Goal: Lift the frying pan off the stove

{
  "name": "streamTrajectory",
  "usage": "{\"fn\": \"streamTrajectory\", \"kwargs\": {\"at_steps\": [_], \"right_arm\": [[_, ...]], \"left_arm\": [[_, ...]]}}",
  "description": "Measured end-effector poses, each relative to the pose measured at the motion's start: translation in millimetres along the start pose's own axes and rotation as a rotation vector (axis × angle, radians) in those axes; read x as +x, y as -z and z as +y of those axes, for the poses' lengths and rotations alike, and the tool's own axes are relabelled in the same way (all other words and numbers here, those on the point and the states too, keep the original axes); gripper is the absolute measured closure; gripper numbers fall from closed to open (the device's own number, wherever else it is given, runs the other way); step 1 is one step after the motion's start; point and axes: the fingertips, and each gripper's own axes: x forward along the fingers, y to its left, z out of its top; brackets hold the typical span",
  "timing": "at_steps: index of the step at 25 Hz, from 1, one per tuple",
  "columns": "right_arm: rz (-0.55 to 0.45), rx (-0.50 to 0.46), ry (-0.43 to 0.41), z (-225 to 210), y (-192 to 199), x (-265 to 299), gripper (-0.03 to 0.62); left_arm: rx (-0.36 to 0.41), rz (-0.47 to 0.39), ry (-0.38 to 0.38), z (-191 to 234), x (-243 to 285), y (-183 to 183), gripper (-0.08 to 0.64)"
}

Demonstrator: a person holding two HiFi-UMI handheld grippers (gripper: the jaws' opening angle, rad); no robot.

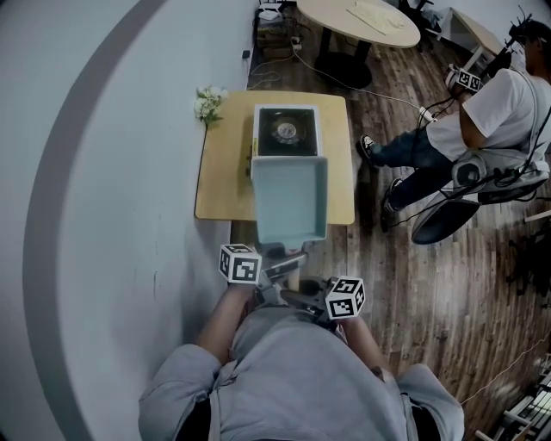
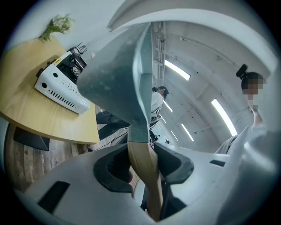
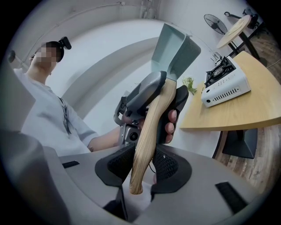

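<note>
A pale teal rectangular frying pan point(image 1: 290, 198) with a wooden handle point(image 3: 147, 136) hangs in the air over the near edge of the table point(image 1: 219, 172), clear of the stove point(image 1: 287, 129). My left gripper point(image 1: 280, 263) is shut on the handle point(image 2: 142, 162) close to the pan body point(image 2: 118, 74). Further down, my right gripper point(image 3: 138, 169) is shut on the handle's end, and the left gripper point(image 3: 151, 94) shows above it there. In the head view the right gripper point(image 1: 303, 297) sits just behind the left. The burner on the stove is bare.
The white portable stove point(image 2: 61, 83) stands on a small wooden table against the white wall, with a flower sprig point(image 1: 207, 102) at its far left corner. Another person point(image 1: 491, 112) sits to the right on the wooden floor area. A round table point(image 1: 362, 21) stands beyond.
</note>
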Motion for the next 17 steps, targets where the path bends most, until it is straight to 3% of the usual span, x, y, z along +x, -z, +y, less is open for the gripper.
{"fn": "streamTrajectory", "kwargs": {"at_steps": [17], "right_arm": [[0.013, -0.017, -0.002, 5.5, 6.4, -3.0, 0.474]], "left_arm": [[0.007, -0.014, -0.008, -4.2, -1.1, 6.8, 0.408]]}}
